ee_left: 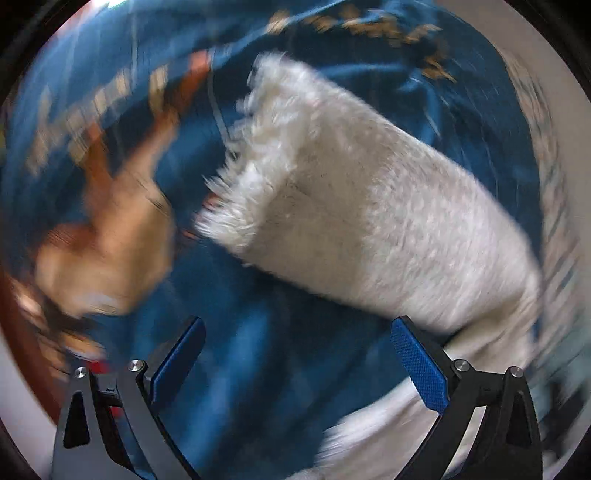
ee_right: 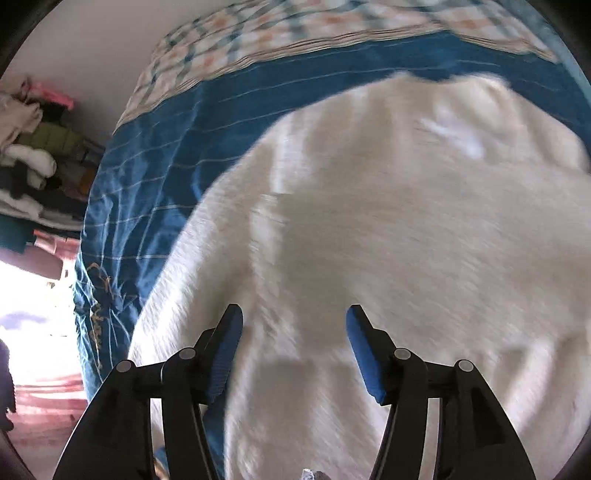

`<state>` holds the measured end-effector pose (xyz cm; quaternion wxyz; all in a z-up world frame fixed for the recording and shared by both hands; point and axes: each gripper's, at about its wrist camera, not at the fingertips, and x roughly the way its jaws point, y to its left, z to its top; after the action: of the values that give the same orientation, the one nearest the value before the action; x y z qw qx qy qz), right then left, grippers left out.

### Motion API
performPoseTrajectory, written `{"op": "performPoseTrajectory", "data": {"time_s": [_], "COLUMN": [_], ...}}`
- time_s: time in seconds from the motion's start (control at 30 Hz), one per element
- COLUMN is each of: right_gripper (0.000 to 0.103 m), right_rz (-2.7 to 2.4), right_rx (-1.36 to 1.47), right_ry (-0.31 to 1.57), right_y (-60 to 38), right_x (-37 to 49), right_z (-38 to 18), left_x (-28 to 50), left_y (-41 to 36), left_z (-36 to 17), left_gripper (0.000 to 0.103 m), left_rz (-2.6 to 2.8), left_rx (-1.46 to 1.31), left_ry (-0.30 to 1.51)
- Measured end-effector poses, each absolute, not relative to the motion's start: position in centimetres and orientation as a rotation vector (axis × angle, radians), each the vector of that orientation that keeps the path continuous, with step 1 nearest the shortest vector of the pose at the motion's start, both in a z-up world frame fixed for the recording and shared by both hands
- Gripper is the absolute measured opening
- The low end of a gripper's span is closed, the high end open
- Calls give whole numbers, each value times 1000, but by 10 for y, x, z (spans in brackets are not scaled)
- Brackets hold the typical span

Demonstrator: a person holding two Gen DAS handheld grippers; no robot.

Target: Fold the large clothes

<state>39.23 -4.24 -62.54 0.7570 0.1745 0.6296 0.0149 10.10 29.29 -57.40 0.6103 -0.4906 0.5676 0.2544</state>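
Note:
A large white fluffy garment lies on a blue bedcover. In the left wrist view one sleeve [ee_left: 362, 206] stretches up and left from the body, its fuzzy cuff [ee_left: 251, 155] at the far end. My left gripper [ee_left: 295, 343] is open and empty, over blue cover [ee_left: 258, 350] just below the sleeve. In the right wrist view the garment's body [ee_right: 388, 240] fills most of the frame. My right gripper [ee_right: 293, 332] is open and empty, just above the white fabric. Both views are blurred by motion.
The blue bedcover [ee_right: 155, 155] has thin pale stripes and gold embroidery [ee_right: 98, 306]. A checked blanket [ee_right: 295, 26] lies at its far edge. A pile of clothes [ee_right: 33, 155] stands left of the bed. A blurred orange-brown patch [ee_left: 110, 229] shows on the cover.

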Motion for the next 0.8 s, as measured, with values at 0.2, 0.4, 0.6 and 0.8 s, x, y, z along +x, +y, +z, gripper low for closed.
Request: {"op": "performPoseTrajectory", "data": {"time_s": [0.2, 0.4, 0.6, 0.8], "right_gripper": [61, 61, 48, 30], "right_rz": [-122, -212, -119, -67], "right_rx": [425, 454, 508, 567], "right_ry": [1443, 1429, 1337, 1441], "right_y": [-115, -122, -81, -47], "right_x": [327, 312, 356, 407], "right_z": [-621, -635, -636, -688], "left_x": [135, 209, 274, 300], "left_y": [336, 374, 382, 356], "left_z": [-593, -552, -498, -455], "left_gripper": [54, 13, 12, 12], "left_rz": [783, 716, 604, 546], "left_rx": [-1097, -801, -606, -443], "left_ry": [1146, 1030, 946, 899]}}
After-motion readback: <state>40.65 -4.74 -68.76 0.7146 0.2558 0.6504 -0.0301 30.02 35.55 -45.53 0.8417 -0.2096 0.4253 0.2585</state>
